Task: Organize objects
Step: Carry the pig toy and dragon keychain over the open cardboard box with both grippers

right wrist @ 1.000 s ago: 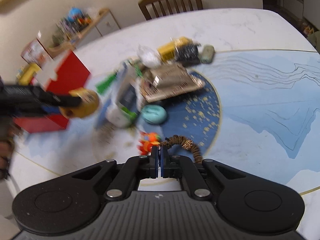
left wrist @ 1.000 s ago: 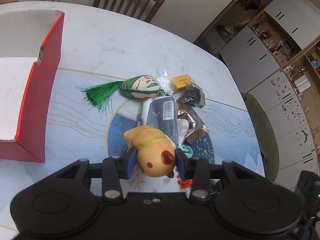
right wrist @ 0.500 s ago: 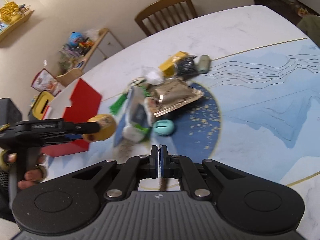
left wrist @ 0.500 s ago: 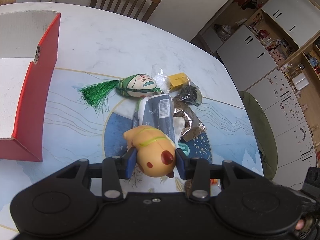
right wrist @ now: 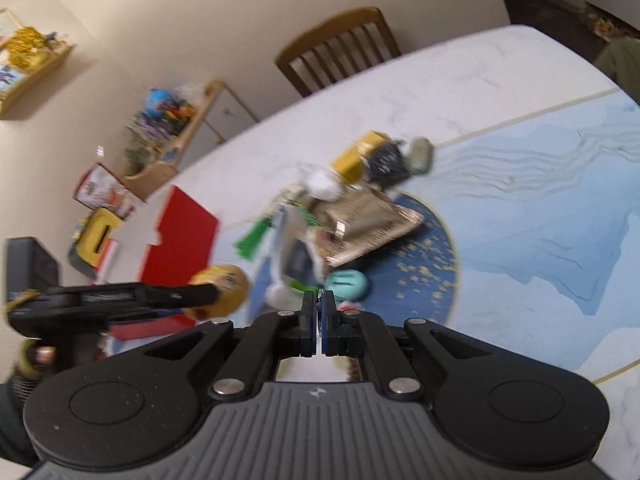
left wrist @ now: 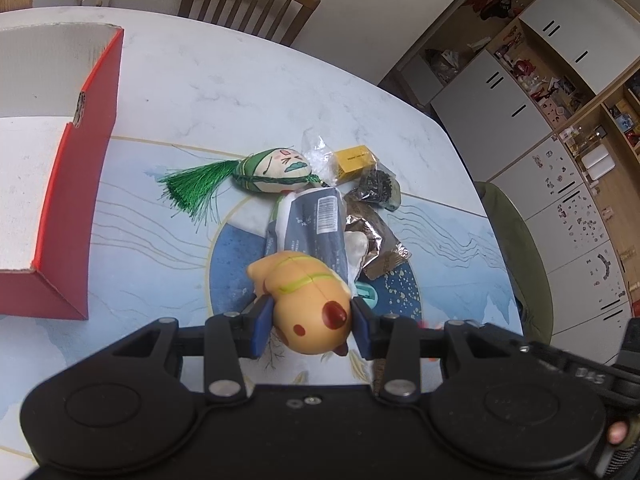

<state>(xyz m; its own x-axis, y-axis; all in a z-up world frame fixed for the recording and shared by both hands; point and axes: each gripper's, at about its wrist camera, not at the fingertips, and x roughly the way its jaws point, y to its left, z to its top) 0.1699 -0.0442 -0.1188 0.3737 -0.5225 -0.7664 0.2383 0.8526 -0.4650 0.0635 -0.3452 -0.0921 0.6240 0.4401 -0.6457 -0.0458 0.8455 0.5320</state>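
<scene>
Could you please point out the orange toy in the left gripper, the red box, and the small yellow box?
orange toy [left wrist: 310,312]: left wrist view, on its rounded body between the fingers.
red box [left wrist: 82,184]: left wrist view, on its red outer side wall.
small yellow box [left wrist: 355,161]: left wrist view, on its top face.

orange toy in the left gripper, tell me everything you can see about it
The rounded orange-yellow toy figure looks like smooth, soft plastic or rubber. It has a thin green line across its back, dark red spots on the end nearest the camera and a small lobe on the far end. It lies sideways, clamped between the blue pads of the left gripper, above the pile of packets on the table; nothing else visibly touches it. In the blurred right wrist view it shows as a yellow ball in front of the red cardboard box.
</scene>
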